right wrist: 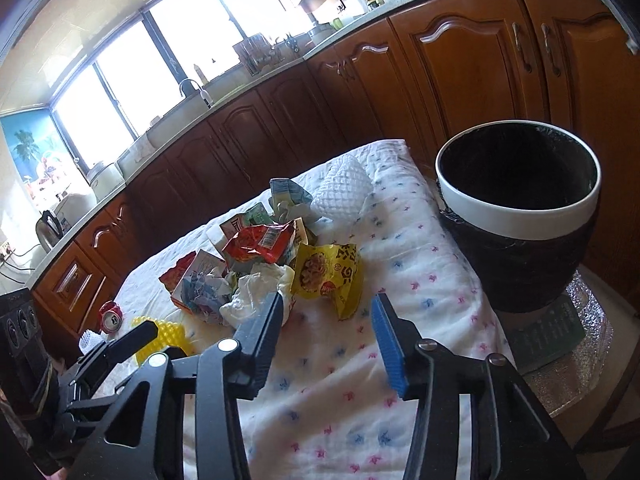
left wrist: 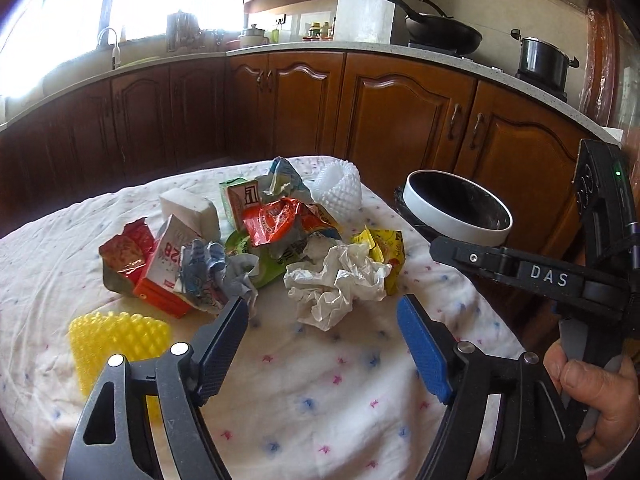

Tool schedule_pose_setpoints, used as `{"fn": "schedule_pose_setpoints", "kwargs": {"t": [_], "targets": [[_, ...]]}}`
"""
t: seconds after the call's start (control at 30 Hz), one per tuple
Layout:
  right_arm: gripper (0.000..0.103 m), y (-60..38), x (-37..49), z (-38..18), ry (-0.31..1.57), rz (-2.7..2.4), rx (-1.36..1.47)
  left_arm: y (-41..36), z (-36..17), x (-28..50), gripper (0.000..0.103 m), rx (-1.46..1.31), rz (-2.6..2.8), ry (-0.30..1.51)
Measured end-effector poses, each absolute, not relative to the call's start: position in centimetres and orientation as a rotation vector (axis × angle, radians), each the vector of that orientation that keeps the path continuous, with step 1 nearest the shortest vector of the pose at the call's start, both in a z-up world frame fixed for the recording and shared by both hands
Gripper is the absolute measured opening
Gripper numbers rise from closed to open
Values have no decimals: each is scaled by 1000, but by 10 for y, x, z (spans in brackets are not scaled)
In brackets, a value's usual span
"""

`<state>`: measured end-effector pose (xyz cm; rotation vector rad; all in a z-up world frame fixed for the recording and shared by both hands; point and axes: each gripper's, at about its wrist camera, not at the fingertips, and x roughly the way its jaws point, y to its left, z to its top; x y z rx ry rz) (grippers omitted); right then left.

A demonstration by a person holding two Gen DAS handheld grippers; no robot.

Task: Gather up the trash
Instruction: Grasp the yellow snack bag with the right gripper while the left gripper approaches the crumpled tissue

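Observation:
A heap of trash lies on the cloth-covered table (left wrist: 320,400): crumpled white paper (left wrist: 332,280), a yellow noodle wrapper (left wrist: 386,248), a red-orange wrapper (left wrist: 280,216), small cartons (left wrist: 168,264), white foam net (left wrist: 340,184) and a yellow bumpy sheet (left wrist: 116,340). My left gripper (left wrist: 322,312) is open and empty, just short of the white paper. My right gripper (right wrist: 326,308) is open and empty, near the yellow wrapper (right wrist: 328,276) and white paper (right wrist: 256,292). The trash bin (right wrist: 516,196), white-rimmed with a black liner, stands off the table's right edge.
Brown kitchen cabinets (left wrist: 400,108) run behind the table, with a wok (left wrist: 444,32) and pot (left wrist: 544,60) on the counter. A crushed red can (right wrist: 110,318) lies at the table's left side. The right gripper's body (left wrist: 560,276) shows at the right of the left wrist view.

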<state>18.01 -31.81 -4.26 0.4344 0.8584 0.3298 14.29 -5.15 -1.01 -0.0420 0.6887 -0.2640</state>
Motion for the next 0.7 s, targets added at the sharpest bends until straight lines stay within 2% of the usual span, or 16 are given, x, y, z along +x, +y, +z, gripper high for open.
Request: {"fn": "schedule_pose_setpoints", "kwargs": {"t": [0.17,0.3,0.4,0.5,0.57,0.7], "targets": [[31,-319,214,-64,936,348,474,-57,-18,177,74,-49,-270,725],[30,-321,232,-79,981,371,518,-61,-25,195,73,-63,-285,759],[23,-318,241,-86,1003,398,532,-68,-31,206,60,-57,-304,784],[16,-316,245,-91,1010,423,534,-70,-35,211,40,-62,-326,802],[9,-316,245,-91,1012,426,526,-71,-37,215,17,-69,-350,815],[7,-318,236,-82,978,451,519,-69,-36,212,12,-70,-363,805]]}}
